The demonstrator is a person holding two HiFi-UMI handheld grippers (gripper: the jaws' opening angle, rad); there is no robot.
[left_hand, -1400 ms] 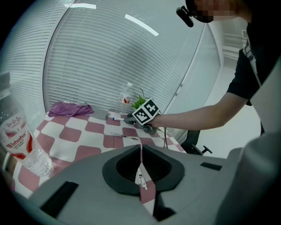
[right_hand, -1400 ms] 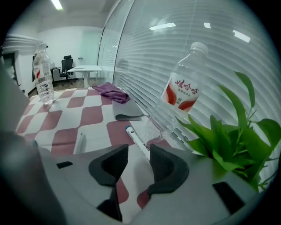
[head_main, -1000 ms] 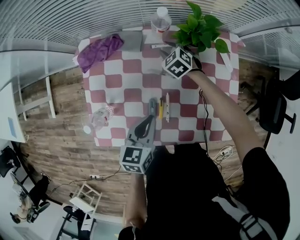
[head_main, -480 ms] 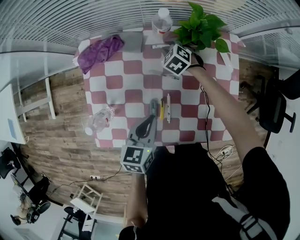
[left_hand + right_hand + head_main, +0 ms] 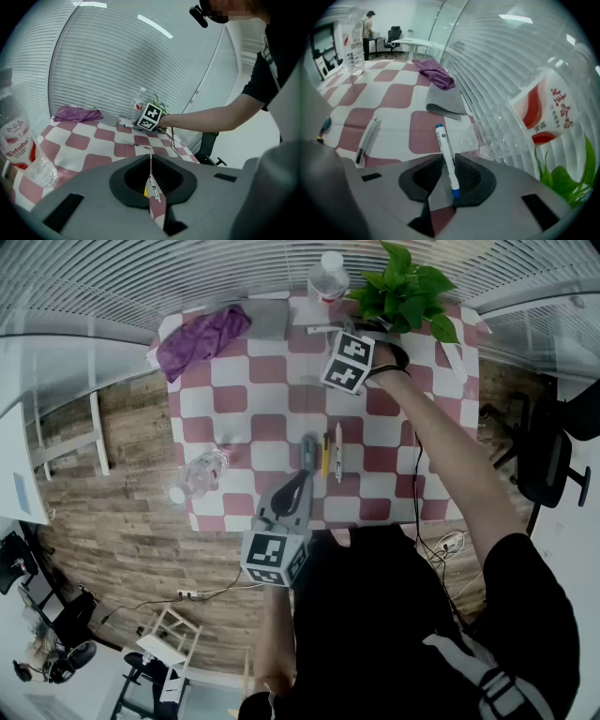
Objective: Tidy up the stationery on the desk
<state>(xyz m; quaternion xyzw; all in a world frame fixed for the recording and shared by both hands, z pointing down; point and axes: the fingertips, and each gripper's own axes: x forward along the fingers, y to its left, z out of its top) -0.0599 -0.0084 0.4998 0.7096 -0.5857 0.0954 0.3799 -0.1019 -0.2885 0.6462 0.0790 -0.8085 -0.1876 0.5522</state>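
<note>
Near water bottle [image 5: 18, 140], left gripper view: left side cut off by picture's edge; far water bottle [image 5: 543, 110], right gripper view: blurred, far end lost at the rim; potted plant [image 5: 569, 180]: few leaves only, rest past the edge; right gripper [image 5: 443, 164]: jaws just closing, clamped on marker pen [image 5: 443, 145], fingertips and pen hidden under marker cube [image 5: 349, 360] in head view; pens [image 5: 153, 187]: sliver only, behind left jaws; distant person [image 5: 369, 21]: too small to tell.

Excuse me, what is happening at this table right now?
A person is tidying pens on a checkered table with two handheld grippers. The right gripper, beside the plant, has just been closing its jaws on a white marker. The left gripper, jaws together, is held beside other pens.
</note>
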